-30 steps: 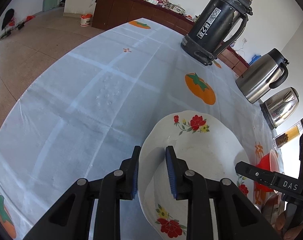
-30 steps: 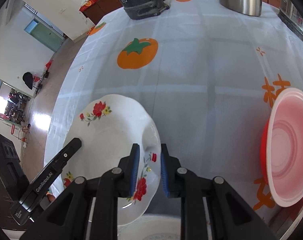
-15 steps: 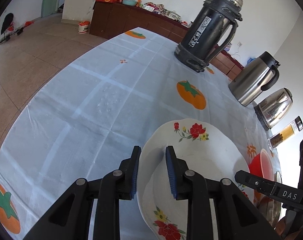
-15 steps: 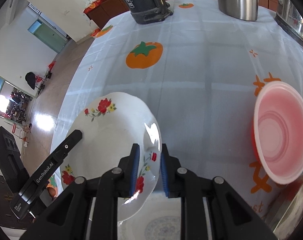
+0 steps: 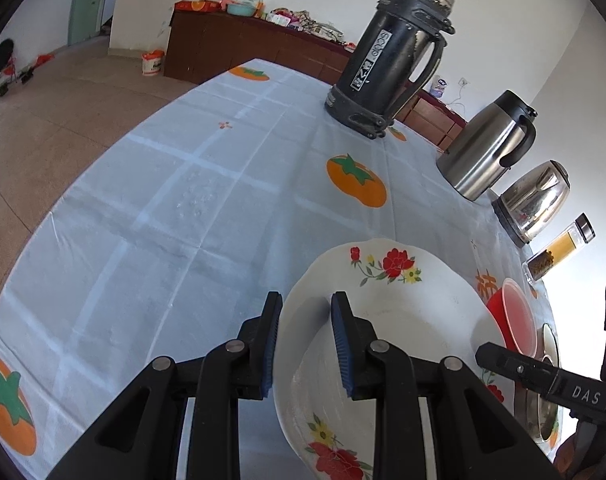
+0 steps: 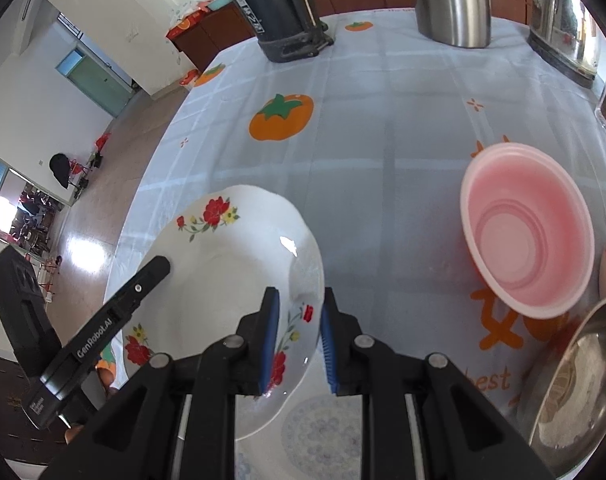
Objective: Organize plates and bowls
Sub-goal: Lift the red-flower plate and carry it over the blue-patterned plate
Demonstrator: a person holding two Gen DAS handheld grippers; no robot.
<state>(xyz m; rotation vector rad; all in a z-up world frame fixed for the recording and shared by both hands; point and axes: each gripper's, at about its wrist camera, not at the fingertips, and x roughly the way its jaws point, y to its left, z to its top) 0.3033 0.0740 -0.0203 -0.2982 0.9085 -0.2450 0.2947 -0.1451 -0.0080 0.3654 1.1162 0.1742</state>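
Note:
A white floral plate [image 5: 387, 320] [image 6: 231, 272] is held above the tablecloth by both grippers. My left gripper [image 5: 305, 344] is shut on the plate's left rim. My right gripper [image 6: 299, 340] is shut on the plate's right rim. Under the plate, in the right wrist view, a second plate with a blue pattern [image 6: 319, 436] lies on the table. A pink plastic bowl [image 6: 527, 232] [image 5: 515, 320] stands to the right. A steel bowl [image 6: 575, 376] sits at the lower right.
A tall black thermos [image 5: 391, 52], a steel jug [image 5: 487, 148], a steel kettle [image 5: 535, 200] and a glass jar [image 5: 559, 248] stand along the table's far and right side. The table's left edge [image 5: 43, 216] drops to the floor.
Both grippers have lifted the floral plate and drawn it back toward me; the table looks farther away. The pink bowl and steel bowl have come more into view.

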